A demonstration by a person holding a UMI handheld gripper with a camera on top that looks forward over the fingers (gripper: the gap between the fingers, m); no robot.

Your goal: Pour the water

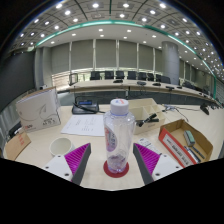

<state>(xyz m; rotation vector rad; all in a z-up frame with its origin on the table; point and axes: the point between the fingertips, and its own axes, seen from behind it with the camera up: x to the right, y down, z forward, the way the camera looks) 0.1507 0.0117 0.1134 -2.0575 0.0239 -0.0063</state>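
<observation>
in the gripper view, your gripper point(113, 160) has its two fingers spread apart, magenta pads point(78, 158) facing inward. a clear plastic water bottle with a white cap and a pale label point(118, 137) stands upright between them, and the picture does not settle whether the pads press on it or merely sit close beside it. the bottle rests on a round red coaster point(113, 171) on the light wooden table point(100, 143).

to the left of the bottle, near the left finger, lies a small white dish with a pink inside point(62, 147). farther left stands a white board with faint printing point(39, 107), tilted back. just beyond the bottle, a sheet of white paper point(85, 124) lies flat on the table. to the right you have an open cardboard box with red contents point(185, 141), well apart from the bottle.

at the far side, a row of dark office chairs point(125, 76) lines a long curved desk under a ceiling with bright spotlights.
</observation>
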